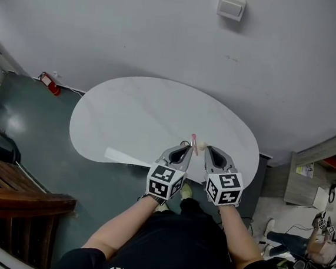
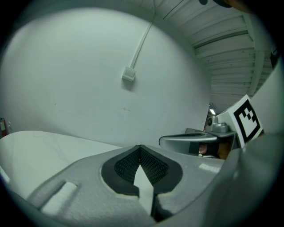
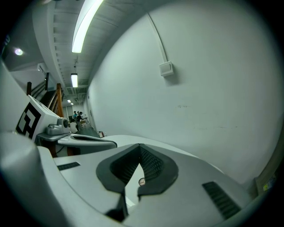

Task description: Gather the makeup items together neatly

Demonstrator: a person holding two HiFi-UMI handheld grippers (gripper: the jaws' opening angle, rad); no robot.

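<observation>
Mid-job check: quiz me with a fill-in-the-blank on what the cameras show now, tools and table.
1. The left tool and the right tool both have jaws ____, holding nothing.
2. The slim stick on the white curved table, seen between the tools, is ____.
3. The small cream round item beside it sits nearer the ____ tool.
4. By the far-left wall stands a ____ fire extinguisher.
Missing words: shut; pink; right; red.

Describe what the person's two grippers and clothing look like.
Both the left gripper and right gripper are grey, tapering to a point, each with a white cube carrying black square markers at the back. Jaws have black mesh-textured pads. The person wears a black short-sleeved shirt.
</observation>
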